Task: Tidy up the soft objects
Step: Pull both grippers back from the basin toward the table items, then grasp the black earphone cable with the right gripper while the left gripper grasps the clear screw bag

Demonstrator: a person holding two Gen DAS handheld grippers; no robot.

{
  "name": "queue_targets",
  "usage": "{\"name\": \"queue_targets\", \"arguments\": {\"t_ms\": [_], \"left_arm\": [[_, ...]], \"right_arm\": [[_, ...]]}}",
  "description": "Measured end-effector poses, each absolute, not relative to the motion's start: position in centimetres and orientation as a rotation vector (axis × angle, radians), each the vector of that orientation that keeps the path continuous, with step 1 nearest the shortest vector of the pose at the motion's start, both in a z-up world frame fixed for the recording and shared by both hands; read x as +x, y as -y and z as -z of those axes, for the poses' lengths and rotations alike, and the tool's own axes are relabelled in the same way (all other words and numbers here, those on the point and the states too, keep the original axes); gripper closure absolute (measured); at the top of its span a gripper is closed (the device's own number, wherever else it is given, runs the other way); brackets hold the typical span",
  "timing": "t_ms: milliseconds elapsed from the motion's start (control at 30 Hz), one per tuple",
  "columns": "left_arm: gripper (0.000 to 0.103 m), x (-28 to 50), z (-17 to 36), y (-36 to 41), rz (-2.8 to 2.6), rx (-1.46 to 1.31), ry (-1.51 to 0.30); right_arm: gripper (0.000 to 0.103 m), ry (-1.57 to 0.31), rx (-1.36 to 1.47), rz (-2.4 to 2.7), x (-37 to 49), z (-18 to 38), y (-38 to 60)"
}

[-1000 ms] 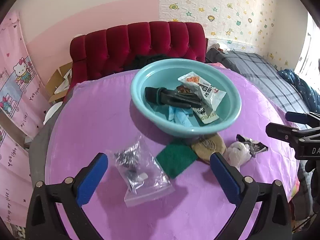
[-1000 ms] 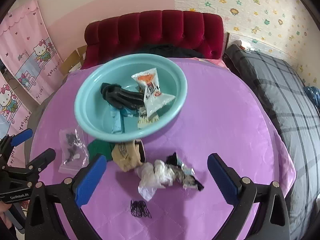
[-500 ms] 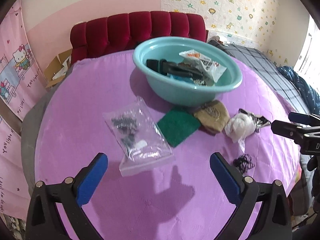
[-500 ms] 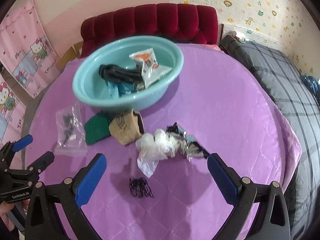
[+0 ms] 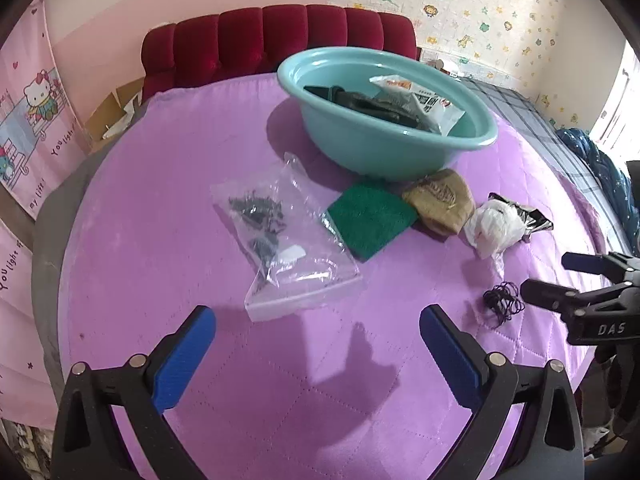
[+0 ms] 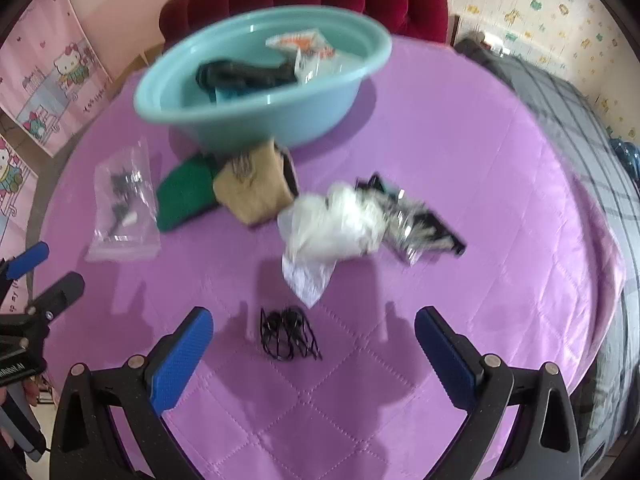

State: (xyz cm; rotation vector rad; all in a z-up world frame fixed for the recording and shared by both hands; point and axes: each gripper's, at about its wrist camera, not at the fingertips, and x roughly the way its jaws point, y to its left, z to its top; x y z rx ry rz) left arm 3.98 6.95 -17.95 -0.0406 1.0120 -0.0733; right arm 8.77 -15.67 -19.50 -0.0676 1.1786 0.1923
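Observation:
A teal basin (image 5: 384,140) (image 6: 256,116) on the purple table holds black gloves (image 5: 360,102), a snack packet (image 5: 420,100) and a blue item. In front of it lie a clear zip bag of dark bits (image 5: 284,236) (image 6: 124,208), a green cloth (image 5: 370,220) (image 6: 184,196), a tan pouch (image 5: 440,200) (image 6: 256,192), a white plastic bag (image 5: 494,228) (image 6: 332,228), a crumpled foil wrapper (image 6: 416,228) and black hair ties (image 5: 502,302) (image 6: 288,334). My left gripper (image 5: 316,344) is open just short of the zip bag. My right gripper (image 6: 312,348) is open low around the hair ties.
A red tufted headboard (image 5: 272,44) stands behind the table. A bed with grey plaid bedding (image 6: 580,128) lies to the right. Pink cartoon curtains (image 5: 28,120) hang at the left. The table's edge (image 5: 52,240) drops off at left.
Both grippers have dropped lower and pulled back toward the table's near side. The hair ties now lie between the right gripper's fingers; the zip bag sits closer to the left gripper.

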Motion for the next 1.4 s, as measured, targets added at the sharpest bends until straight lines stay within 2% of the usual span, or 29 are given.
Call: {"name": "queue_targets", "arguments": {"t_ms": [400, 467, 500, 533, 567, 600, 633, 833, 1400], "left_arm": [[0.0, 4.2, 20.9, -8.3, 0.063, -0.058, -1.074], [0.0, 4.3, 21.4, -8.4, 0.062, -0.065, -1.087], [0.0, 4.4, 21.5, -8.5, 0.06, -0.069, -1.092], [0.0, 4.5, 21.7, -8.6, 0.06, -0.073, -1.098], [0.0, 4.6, 21.8, -8.5, 0.06, -0.074, -1.099], [0.0, 4.6, 21.8, -8.6, 0.06, -0.072, -1.099], [0.0, 4.7, 21.9, -8.6, 0.061, -0.07, -1.1], [0.0, 5.3, 21.8, -8.7, 0.06, -0.084, -1.092], [0.0, 10.5, 23.1, -8.7, 0.031, -0.109, -1.106]], "right_arm": [[0.002, -1.252, -0.095, -0.188, 9.2, 23.5, 14.7], [0.016, -1.26, -0.1, -0.195, 9.3, 23.8, 14.4], [0.031, -1.265, -0.103, -0.196, 9.4, 24.0, 14.3], [0.041, -1.268, -0.104, -0.198, 9.3, 24.2, 14.2], [0.047, -1.273, -0.102, -0.204, 9.3, 24.4, 14.1], [0.066, -1.276, -0.094, -0.213, 9.2, 24.6, 14.1], [0.075, -1.28, -0.085, -0.221, 9.0, 24.8, 13.9], [0.08, -1.267, -0.069, -0.241, 8.2, 24.6, 13.5], [0.08, -1.214, -0.042, -0.226, 8.9, 21.7, 13.7]]}}
